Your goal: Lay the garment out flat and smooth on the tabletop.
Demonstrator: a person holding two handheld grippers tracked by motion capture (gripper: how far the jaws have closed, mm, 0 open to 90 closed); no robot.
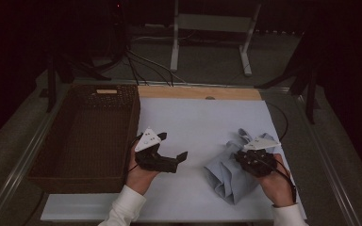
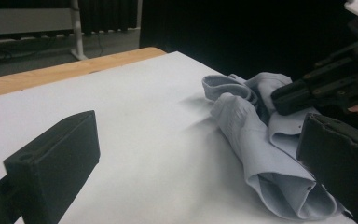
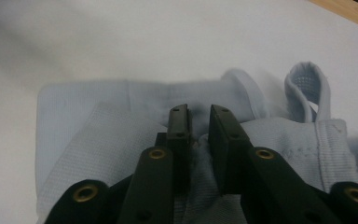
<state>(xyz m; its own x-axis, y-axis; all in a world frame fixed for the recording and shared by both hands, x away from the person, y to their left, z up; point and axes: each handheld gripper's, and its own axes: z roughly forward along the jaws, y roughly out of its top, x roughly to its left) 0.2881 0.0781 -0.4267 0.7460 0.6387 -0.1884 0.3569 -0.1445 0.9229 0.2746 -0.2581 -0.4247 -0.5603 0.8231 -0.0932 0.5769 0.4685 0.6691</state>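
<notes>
We see the right gripper (image 3: 199,122) clamped on a fold of the crumpled blue shirt (image 1: 228,172), its tips half buried, while the left gripper (image 1: 174,149) hangs wide apart near the basket (image 1: 52,155).

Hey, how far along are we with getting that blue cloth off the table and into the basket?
Early. Nothing looks done: the wicker basket has no cloth in it. In hand: the right gripper has its jaws nearly closed on a fold of the crumpled blue cloth, which lies on the white tabletop. The left gripper waits open beside the basket. Left, probably: lifting the cloth and carrying it to the basket.
</notes>
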